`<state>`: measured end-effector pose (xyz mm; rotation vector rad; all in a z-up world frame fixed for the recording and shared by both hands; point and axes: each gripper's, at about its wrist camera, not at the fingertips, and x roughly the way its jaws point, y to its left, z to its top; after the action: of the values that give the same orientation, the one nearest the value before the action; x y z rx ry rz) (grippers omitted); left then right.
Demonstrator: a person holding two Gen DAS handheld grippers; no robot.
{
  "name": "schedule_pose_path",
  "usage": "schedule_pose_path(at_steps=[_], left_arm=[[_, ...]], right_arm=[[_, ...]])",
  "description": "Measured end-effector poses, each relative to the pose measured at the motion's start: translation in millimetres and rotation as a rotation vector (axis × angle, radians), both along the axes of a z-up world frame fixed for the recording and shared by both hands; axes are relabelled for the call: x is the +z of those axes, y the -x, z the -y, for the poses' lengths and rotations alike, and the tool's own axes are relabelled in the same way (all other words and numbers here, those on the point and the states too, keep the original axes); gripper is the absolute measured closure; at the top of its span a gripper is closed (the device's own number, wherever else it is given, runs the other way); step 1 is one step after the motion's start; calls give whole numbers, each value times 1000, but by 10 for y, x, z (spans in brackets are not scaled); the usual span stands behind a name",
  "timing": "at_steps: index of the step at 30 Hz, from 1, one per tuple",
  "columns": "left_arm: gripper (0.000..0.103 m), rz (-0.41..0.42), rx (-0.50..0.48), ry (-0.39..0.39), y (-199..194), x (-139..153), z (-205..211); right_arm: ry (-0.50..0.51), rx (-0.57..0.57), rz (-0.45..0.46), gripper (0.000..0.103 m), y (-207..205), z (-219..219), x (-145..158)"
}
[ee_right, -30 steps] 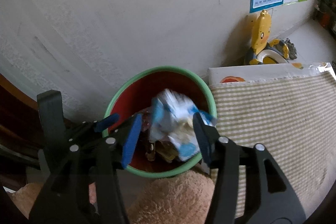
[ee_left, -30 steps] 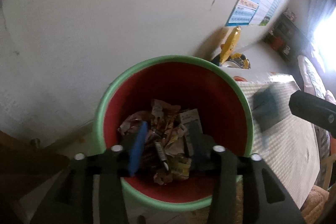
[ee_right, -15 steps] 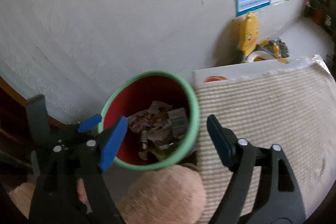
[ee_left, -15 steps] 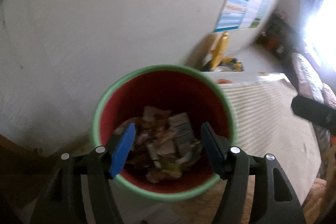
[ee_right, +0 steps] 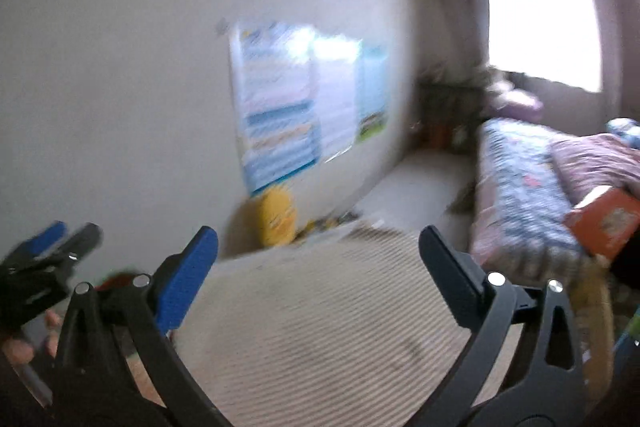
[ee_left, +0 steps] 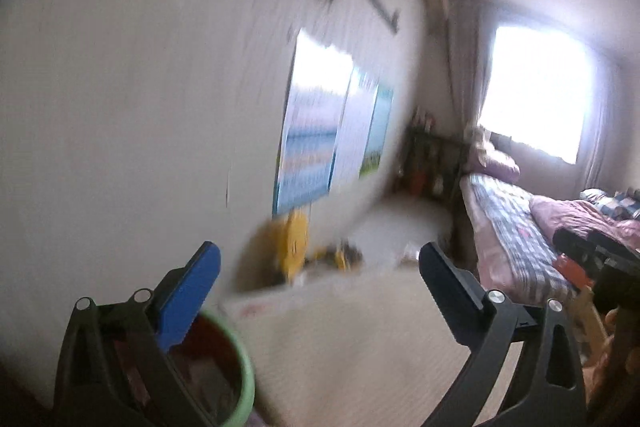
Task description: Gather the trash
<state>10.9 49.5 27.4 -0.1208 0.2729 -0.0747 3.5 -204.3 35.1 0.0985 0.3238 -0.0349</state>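
I have both tongs spread wide with nothing between the pads: the left tongs (ee_left: 320, 269) and the right tongs (ee_right: 319, 253) are each empty. I judge they are held up and level, facing the room, because the drop is over and I am scanning for the next piece of trash.

The trash bin (ee_left: 240, 367), green-rimmed and red inside, sits at the lower left of the left view, off the left edge of the desk (ee_right: 320, 327) and beside the wall. I can make out crumpled scraps in it, too blurred to count. That is the one bin I see, placed at the desk's edge, probably so waste can go straight in.

On the striped cloth of the desk I see no loose trash in either view, though the blur is heavy. Past the far edge stands one yellow toy (ee_right: 276, 215) against the wall, under one set of posters (ee_right: 288, 99). To the right lies one bed (ee_right: 528, 195), with one orange box (ee_right: 604, 219) near the desk's right edge.
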Motion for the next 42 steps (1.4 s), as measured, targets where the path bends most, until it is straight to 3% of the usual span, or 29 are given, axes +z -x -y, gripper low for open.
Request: schedule_pose_path(at_steps=[3, 10, 18, 42], left_arm=[[8, 14, 28, -24, 20, 154, 171], [8, -35, 73, -14, 106, 199, 337], [8, -74, 48, -59, 136, 183, 453], [8, -167, 67, -84, 59, -28, 360]], right_arm=[[-99, -77, 12, 4, 131, 225, -62], [-156, -54, -19, 4, 207, 416, -131], [-165, -34, -59, 4, 220, 399, -167], [-146, -56, -167, 4, 90, 326, -316]])
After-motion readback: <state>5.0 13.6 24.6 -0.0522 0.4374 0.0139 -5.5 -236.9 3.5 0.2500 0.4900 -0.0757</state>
